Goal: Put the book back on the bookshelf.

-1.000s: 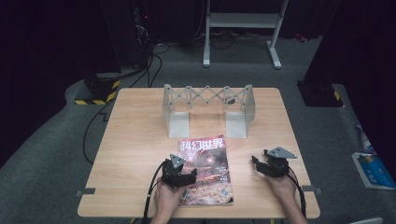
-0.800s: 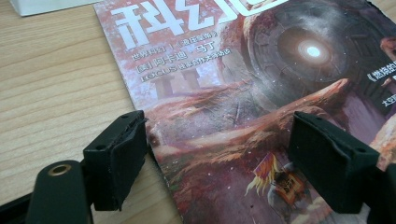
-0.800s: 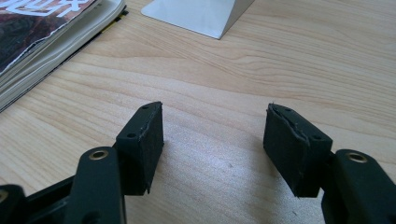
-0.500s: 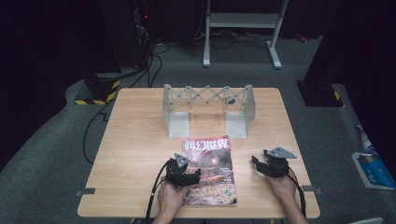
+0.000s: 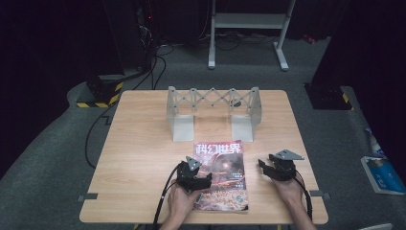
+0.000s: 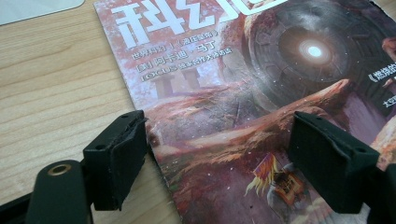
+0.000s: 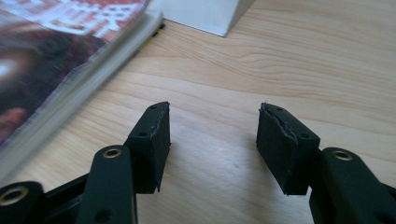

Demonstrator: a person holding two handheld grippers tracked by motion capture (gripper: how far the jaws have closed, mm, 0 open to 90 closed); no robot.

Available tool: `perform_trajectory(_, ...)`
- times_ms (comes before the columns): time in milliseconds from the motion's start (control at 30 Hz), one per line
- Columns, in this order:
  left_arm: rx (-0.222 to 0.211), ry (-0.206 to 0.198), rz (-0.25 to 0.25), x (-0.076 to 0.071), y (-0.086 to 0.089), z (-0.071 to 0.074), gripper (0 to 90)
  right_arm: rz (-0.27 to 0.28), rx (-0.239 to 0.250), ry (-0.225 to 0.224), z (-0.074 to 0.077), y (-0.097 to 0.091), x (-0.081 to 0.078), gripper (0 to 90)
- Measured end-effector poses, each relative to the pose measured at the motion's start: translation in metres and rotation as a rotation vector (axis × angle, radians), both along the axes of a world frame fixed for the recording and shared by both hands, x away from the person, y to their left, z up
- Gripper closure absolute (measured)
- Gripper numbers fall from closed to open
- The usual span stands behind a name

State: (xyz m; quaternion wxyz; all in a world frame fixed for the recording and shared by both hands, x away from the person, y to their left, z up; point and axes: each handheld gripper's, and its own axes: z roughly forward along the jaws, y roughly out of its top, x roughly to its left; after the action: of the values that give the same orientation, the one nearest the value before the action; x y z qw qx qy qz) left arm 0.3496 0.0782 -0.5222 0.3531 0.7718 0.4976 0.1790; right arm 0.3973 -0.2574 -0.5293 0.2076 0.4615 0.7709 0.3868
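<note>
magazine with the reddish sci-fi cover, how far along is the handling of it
Early. The glossy reddish sci-fi magazine lies flat and closed on the light wooden table, in front of the grey expanding rack. In hand: the left gripper hovers open over the magazine's edge, one jaw on either side, not pressing. The right gripper rests beside it over bare wood; its jaws have just been closing on nothing. Gripping and lifting are left.

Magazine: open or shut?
Shut. The magazine lies flat on the table, front cover up; the right gripper view shows its page edges stacked together.
</note>
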Motion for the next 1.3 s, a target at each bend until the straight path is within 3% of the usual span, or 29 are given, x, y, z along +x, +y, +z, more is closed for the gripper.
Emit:
perform_trajectory(267,-0.001,0.003,-0.010,0.000,-0.006,0.000,19.8,0.056,0.057,0.045,0.007,0.022,-0.009,45.3)
perform_trajectory(500,0.011,0.022,-0.038,0.004,-0.007,0.002,19.5,0.064,0.050,0.064,0.009,0.035,-0.011,44.6)
perform_trajectory(567,0.011,0.032,-0.048,0.006,-0.005,0.003,19.8,0.059,0.068,0.076,0.009,0.034,-0.011,43.1)
perform_trajectory(733,-0.008,0.046,-0.067,0.014,0.001,0.005,23.7,0.038,0.092,0.091,0.012,0.029,-0.009,42.4)
perform_trajectory(967,-0.084,0.037,-0.042,0.026,0.014,0.002,25.7,0.045,0.078,0.114,0.016,0.031,-0.005,41.4)
perform_trajectory(1033,-0.075,0.036,-0.042,0.029,0.016,0.002,25.7,0.052,0.069,0.109,0.021,0.034,-0.003,41.2)
perform_trajectory(1067,-0.050,0.039,-0.046,0.033,0.016,0.003,25.6,0.056,0.069,0.103,0.023,0.036,-0.002,41.1)
perform_trajectory(1300,-0.029,0.045,-0.062,0.046,0.015,0.004,26.0,0.082,0.044,0.122,0.034,0.050,0.008,39.3)
